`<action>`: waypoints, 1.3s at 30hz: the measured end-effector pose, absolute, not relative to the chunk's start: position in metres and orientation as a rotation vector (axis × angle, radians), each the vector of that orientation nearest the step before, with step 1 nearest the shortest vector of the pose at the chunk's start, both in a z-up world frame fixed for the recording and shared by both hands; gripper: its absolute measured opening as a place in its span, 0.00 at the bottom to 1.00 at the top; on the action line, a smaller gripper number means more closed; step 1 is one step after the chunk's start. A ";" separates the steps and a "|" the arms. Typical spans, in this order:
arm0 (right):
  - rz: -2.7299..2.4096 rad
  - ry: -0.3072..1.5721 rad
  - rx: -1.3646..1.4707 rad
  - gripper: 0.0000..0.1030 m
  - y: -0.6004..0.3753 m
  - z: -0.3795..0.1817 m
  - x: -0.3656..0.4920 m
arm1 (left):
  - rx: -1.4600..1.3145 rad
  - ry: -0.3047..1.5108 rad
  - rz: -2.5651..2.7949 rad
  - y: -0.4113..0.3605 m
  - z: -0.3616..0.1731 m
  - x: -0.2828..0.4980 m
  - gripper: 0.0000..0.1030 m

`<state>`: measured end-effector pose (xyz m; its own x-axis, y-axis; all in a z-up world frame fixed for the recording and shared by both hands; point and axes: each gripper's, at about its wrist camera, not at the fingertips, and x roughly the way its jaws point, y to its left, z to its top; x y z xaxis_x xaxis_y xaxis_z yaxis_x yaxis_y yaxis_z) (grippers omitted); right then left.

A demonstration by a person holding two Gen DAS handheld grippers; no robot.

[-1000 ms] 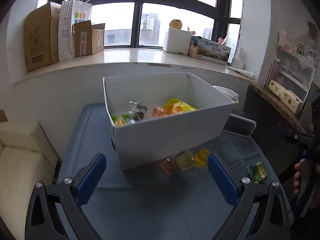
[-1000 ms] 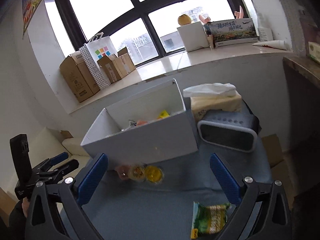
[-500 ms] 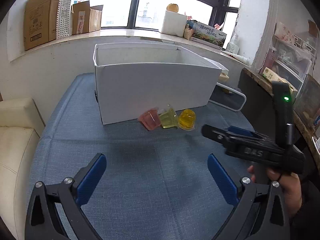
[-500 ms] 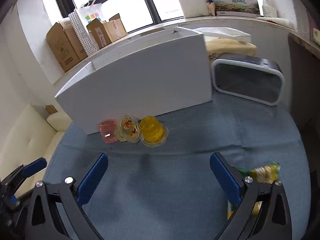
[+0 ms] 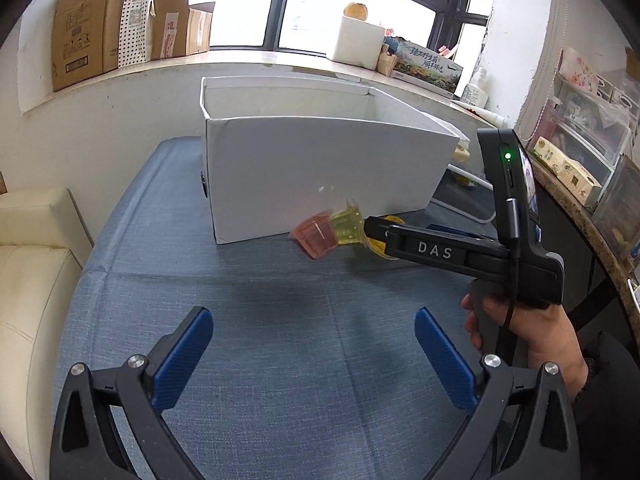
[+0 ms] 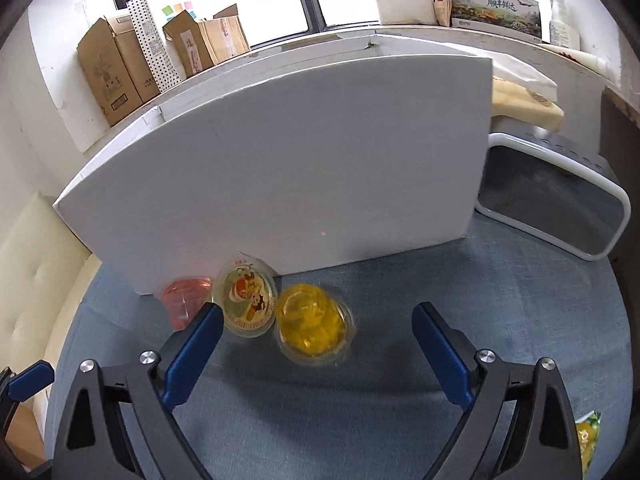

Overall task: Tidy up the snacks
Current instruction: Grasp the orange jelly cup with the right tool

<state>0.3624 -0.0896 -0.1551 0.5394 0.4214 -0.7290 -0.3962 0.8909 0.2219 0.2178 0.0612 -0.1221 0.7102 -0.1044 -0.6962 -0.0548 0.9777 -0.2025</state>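
Right wrist view: the right gripper (image 6: 318,320) points down at three jelly cups that lie in a row on the blue table (image 6: 400,380), close to the front wall of the white box (image 6: 280,168). Its jaws stand wide and have just been closing a little; the yellow cup (image 6: 312,326) sits between them, and no pad touches it. The printed-lid cup (image 6: 246,294) lies tilted just beside the left pad, with its lid toward the camera. The pink cup (image 6: 186,300) is next to it, near the box's left front corner. A green packet (image 6: 588,436) lies at the right edge of the table. A grey device with a white frame (image 6: 552,204) stands to the right of the box.

In the left wrist view, the left gripper (image 5: 312,346) hangs over bare cloth near the front edge, its jaws wide and holding nothing. A hand (image 5: 532,332) holds the right gripper, whose tips reach the cups.
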 end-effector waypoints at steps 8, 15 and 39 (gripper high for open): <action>0.541 0.872 0.026 0.79 -0.085 -0.153 0.360 | -0.222 0.790 -0.037 0.057 -0.126 0.224 1.00; 0.530 0.878 0.053 0.79 -0.090 -0.154 0.357 | -0.216 0.788 -0.041 0.056 -0.127 0.222 1.00; 0.558 0.846 0.008 0.38 -0.120 -0.141 0.313 | -0.218 0.850 0.021 0.065 -0.149 0.278 1.00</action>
<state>0.3127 -0.1196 -0.1412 0.5292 0.4701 -0.7064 -0.4638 0.8574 0.2231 0.2778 0.0648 -0.1492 0.6610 -0.0685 -0.7473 -0.1052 0.9775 -0.1826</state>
